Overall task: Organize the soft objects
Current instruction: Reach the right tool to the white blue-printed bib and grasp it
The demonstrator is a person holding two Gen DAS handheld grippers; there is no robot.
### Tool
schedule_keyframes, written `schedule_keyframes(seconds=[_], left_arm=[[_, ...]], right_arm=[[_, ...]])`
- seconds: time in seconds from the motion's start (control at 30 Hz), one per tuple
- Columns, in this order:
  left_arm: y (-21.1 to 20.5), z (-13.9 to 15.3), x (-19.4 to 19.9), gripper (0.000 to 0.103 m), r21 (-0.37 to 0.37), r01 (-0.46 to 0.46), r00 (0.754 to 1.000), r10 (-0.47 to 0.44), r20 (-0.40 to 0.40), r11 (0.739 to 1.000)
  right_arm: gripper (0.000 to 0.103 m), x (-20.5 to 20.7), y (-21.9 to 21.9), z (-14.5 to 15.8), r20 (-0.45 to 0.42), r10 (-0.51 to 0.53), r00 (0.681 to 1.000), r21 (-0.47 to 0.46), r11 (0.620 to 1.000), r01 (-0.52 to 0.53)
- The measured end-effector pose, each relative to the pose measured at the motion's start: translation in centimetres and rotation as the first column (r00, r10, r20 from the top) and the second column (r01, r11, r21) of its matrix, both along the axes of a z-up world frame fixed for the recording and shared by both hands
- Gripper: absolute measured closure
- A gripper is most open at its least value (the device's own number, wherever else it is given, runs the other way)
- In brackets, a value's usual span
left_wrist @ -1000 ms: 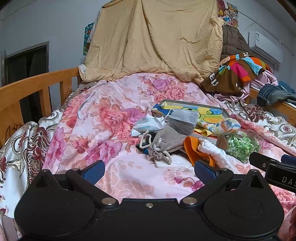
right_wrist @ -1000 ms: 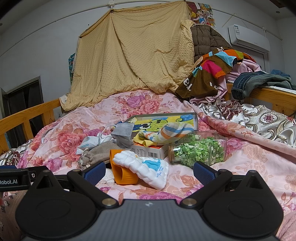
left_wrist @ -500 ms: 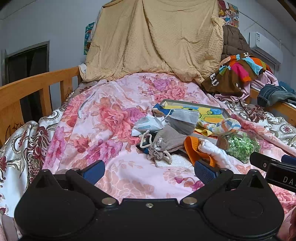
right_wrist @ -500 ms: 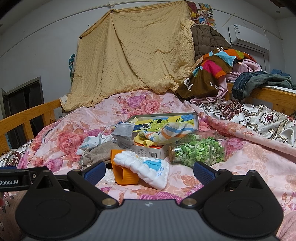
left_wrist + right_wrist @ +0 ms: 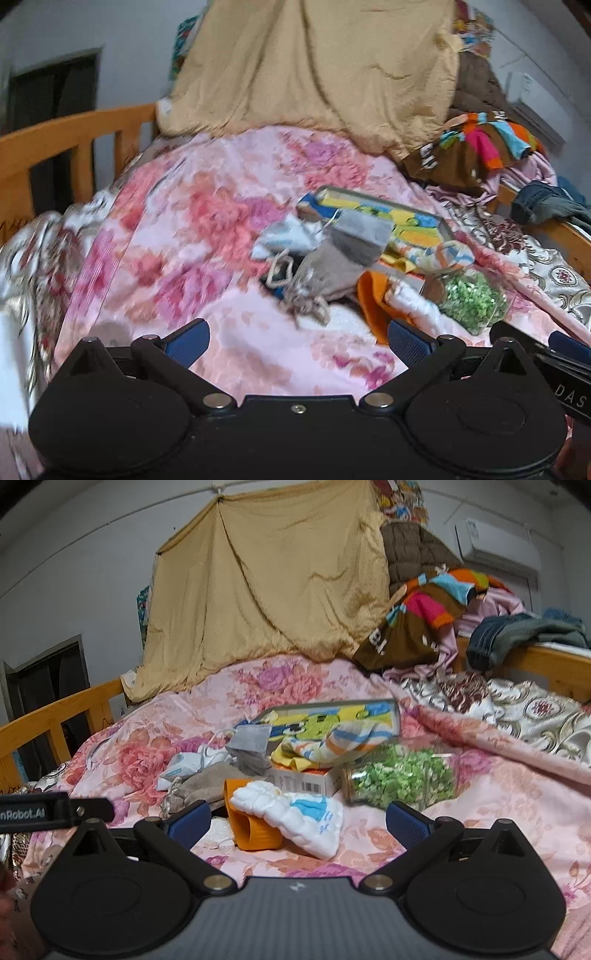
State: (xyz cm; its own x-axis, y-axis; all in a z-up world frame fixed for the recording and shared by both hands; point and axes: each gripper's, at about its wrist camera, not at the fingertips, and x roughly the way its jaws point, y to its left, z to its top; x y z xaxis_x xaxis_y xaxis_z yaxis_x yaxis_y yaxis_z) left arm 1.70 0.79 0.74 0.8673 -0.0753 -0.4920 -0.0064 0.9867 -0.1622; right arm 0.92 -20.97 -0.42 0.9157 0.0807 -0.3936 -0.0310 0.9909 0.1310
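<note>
Low in the frame the right gripper [image 5: 297, 818] stands wide apart over the floral bed cover [image 5: 498, 812], holding nothing. Just beyond its blue pads [image 5: 406, 821], at centre, a white quilted cloth [image 5: 295, 812] drapes over an orange cup [image 5: 247, 827]. Right of centre lies a jar of green bits [image 5: 399, 779]; behind, a striped cloth [image 5: 332, 744] rests on a cartoon-printed box [image 5: 321, 720]. The left gripper [image 5: 55, 810] enters at the left edge.

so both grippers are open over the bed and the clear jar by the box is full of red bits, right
Not quite: the clear jar lying beside the white barcoded box holds green bits, not red, as the right wrist view shows. The rest holds: the left gripper and the right gripper are both open over the bed.
</note>
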Motion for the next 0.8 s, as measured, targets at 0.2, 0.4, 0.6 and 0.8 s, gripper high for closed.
schedule_keyframes(seconds=[0.2, 0.4, 0.6, 0.8], left_arm=[[-0.4, 0.3, 2.9, 0.001, -0.017, 0.106, 0.993, -0.105, 0.05, 0.994], [-0.9, 0.1, 7.4, 0.001, -0.042, 0.177, 0.984, -0.176, 0.035, 0.983], [-0.7, -1.5, 11.7, 0.001, -0.15, 0.269, 0.96, -0.277, -0.035, 0.951], [-0.9, -4.2, 14.0, 0.001, -0.263, 0.333, 0.924, -0.369, -0.1, 0.906]], right_arm=[[0.0, 2.9, -1.3, -0.1, -0.094, 0.03, 0.995, 0.023, 0.999, -0.028], [0.0, 6.8, -4.1, -0.9, -0.205, 0.034, 0.978, 0.094, 0.995, -0.015], [0.0, 10.6, -6.9, -0.8, -0.234, 0.201, 0.951, 0.177, 0.971, -0.161], [0.0, 13.3, -7.7, -0.7, -0.216, 0.355, 0.91, 0.092, 0.935, -0.343]])
